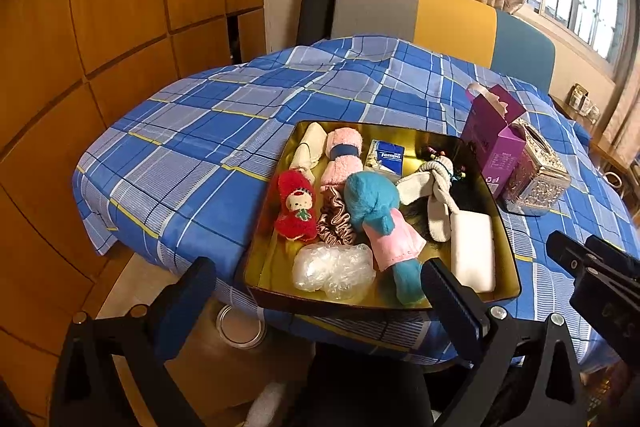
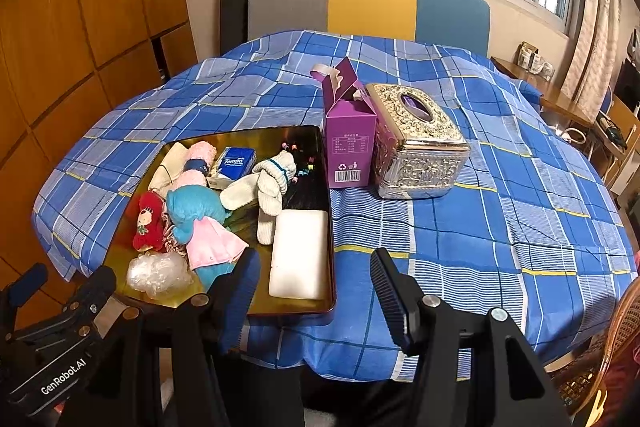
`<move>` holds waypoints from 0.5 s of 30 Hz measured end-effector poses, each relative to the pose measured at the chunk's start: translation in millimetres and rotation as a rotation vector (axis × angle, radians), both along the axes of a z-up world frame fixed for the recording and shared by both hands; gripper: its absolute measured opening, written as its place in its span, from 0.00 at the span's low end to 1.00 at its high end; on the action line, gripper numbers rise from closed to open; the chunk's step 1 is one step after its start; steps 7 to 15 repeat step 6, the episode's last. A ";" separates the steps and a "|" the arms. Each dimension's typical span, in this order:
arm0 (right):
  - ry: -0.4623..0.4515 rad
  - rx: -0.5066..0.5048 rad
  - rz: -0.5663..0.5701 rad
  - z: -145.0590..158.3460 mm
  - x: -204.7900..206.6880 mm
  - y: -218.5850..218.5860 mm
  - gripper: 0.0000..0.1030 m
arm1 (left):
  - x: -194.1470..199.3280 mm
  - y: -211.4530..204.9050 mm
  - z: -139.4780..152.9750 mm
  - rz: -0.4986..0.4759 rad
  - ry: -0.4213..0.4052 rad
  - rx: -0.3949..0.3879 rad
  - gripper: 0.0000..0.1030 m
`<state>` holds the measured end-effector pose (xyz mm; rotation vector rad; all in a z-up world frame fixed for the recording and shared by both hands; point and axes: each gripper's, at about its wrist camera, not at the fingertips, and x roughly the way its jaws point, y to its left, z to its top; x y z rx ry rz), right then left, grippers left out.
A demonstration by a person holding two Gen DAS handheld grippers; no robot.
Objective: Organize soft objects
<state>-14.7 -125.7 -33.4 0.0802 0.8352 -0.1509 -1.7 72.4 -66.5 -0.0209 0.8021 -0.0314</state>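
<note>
A gold tin tray (image 1: 510, 251) (image 2: 326, 163) sits at the table's near edge. It holds a red plush doll (image 1: 296, 207) (image 2: 147, 223), a blue plush in a pink dress (image 1: 376, 211) (image 2: 200, 219), a pink rolled towel (image 1: 342, 159), a white glove (image 1: 434, 187) (image 2: 268, 187), a white sponge block (image 1: 474, 251) (image 2: 300, 255), a Tempo tissue pack (image 1: 386, 157) (image 2: 236, 163), a scrunchie (image 1: 336, 223) and crumpled clear plastic (image 1: 332, 269) (image 2: 158, 273). My left gripper (image 1: 316, 303) is open and empty, just before the tray's near rim. My right gripper (image 2: 314, 291) is open and empty at the tray's near right corner.
A purple carton (image 2: 350, 135) (image 1: 494, 143) and an ornate silver tissue box (image 2: 416, 139) (image 1: 536, 175) stand right of the tray on the blue plaid tablecloth (image 2: 480, 227). A multicoloured chair (image 2: 368, 3) stands behind the table. Wooden cabinets (image 1: 100, 27) are on the left.
</note>
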 end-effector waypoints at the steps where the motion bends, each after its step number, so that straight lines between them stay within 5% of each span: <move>1: 0.001 -0.001 0.000 -0.1 0.1 0.2 0.56 | 0.1 -0.6 -0.5 -0.004 0.002 0.002 1.00; 15: 0.005 0.006 -0.003 -2.0 1.4 0.3 0.56 | -2.1 -2.1 1.4 -0.012 -0.018 0.008 1.00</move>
